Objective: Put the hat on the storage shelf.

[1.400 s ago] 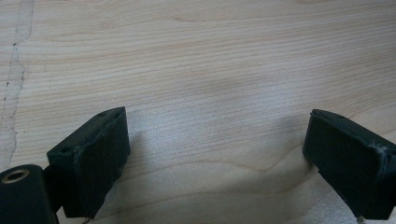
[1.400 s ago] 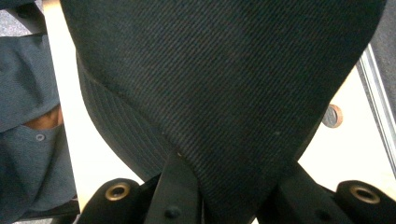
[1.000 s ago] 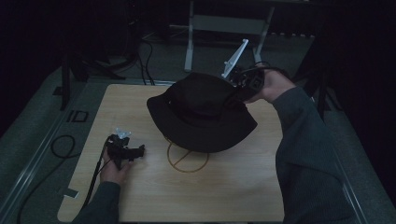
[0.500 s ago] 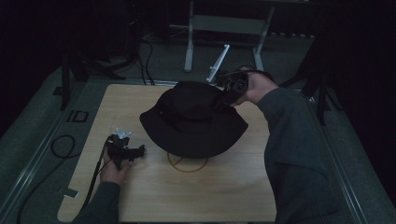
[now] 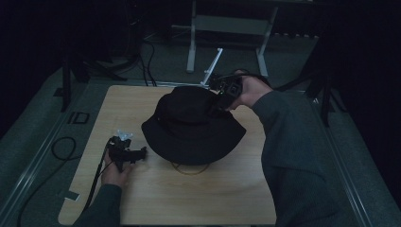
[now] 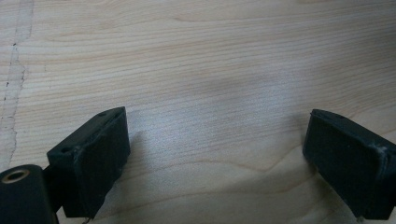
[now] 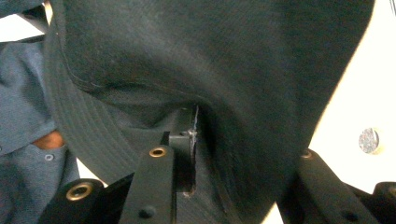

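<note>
A black bucket hat [image 5: 194, 125] sat near the middle of the wooden counter [image 5: 227, 194], a little toward its far edge, its brim covering most of a thin ring [image 5: 189, 169] marked on the wood. The right gripper [image 5: 222, 101] was at the hat's far right side. In the right gripper view the dark cloth [image 7: 224, 70] lay between its fingers, which had just been opening; whether they pressed on the cloth could not be told. The left gripper [image 5: 140, 153] rested near the counter's left edge, just beside the brim. Its fingers [image 6: 93, 158] stood wide apart over bare wood, holding nothing.
</note>
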Demonstrator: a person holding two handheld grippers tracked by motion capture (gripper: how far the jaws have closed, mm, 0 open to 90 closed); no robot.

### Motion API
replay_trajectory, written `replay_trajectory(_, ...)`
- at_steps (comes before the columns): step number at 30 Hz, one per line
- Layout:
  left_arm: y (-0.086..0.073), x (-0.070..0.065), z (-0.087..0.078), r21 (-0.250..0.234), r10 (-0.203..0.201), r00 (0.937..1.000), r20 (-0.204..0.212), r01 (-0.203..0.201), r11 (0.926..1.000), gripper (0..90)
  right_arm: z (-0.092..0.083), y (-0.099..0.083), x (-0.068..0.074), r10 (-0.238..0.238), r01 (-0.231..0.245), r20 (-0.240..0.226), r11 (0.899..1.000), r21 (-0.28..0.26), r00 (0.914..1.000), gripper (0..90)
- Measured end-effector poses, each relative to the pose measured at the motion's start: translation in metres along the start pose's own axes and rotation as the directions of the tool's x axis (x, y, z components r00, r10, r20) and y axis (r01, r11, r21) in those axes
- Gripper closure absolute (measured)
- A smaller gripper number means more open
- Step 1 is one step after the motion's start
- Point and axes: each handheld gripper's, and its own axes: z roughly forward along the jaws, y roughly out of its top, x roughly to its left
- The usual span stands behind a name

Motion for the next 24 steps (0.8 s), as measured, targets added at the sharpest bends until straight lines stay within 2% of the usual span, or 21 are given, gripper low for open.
replay_trajectory(7,0.0,0.0,0.0,0.0,0.0,1.0,0.0,0.0,1.0,7.5,0.003,0.002,0.002,0.001,-0.001,0.001,1.0,0.007,1.0,61.9)
replay_trajectory(13,0.0,0.0,0.0,0.0,0.0,1.0,0.0,0.0,1.0,7.5,0.007,0.001,-0.001,0.035,-0.036,0.023,0.999,0.022,0.9991,44.3)
replay_trajectory(18,0.0,0.0,0.0,-0.001,-0.001,1.0,0.0,0.001,1.0,7.5,0.014,0.0,0.001,0.05,-0.052,0.033,0.995,0.079,0.9982,35.9)
replay_trajectory(20,0.0,0.0,0.0,-0.002,-0.003,1.0,0.0,0.003,1.0,7.5,0.015,-0.003,0.0,0.065,-0.066,0.024,0.996,0.061,0.9976,32.1)
replay_trajectory(22,0.0,0.0,0.0,-0.002,-0.003,1.0,0.0,0.003,1.0,7.5,0.016,-0.007,-0.001,0.073,-0.075,0.039,0.996,0.052,0.9966,29.3)
replay_trajectory(24,0.0,0.0,0.0,0.0,-0.001,1.0,0.0,0.001,1.0,7.5,0.017,-0.01,-0.002,0.083,-0.086,0.055,0.994,0.065,0.995,26.4)
